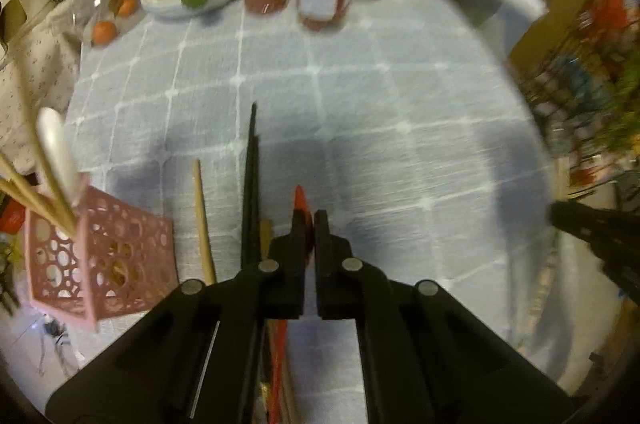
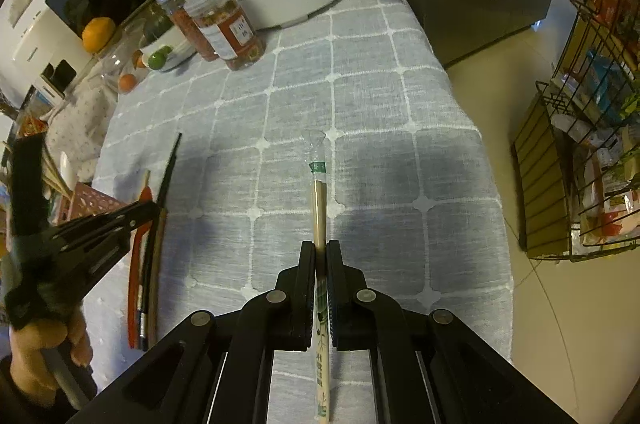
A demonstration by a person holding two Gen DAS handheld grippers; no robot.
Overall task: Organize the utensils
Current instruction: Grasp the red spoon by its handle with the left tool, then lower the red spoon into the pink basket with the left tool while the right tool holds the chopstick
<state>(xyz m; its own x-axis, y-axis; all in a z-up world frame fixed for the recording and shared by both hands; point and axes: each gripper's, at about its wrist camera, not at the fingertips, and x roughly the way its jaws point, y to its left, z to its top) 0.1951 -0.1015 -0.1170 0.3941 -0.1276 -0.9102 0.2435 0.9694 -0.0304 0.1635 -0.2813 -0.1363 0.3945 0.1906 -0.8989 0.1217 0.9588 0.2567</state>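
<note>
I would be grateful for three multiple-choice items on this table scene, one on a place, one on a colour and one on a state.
1. Where does the pink basket stand relative to the left gripper in the left wrist view?
A. To its left
B. To its right
C. Behind the jars

2. What colour is the utensil between the left gripper's fingers?
A. Blue
B. Red
C. White

3. What is the state of the right gripper?
A. Wide open over bare cloth
B. Shut on wrapped chopsticks
C. Shut on a spoon

Answers:
1 A, the basket sits at the lower left of the picture.
2 B, a red tip pokes out past the closed fingers.
3 B, the fingers press a pale stick in a clear wrapper.
</note>
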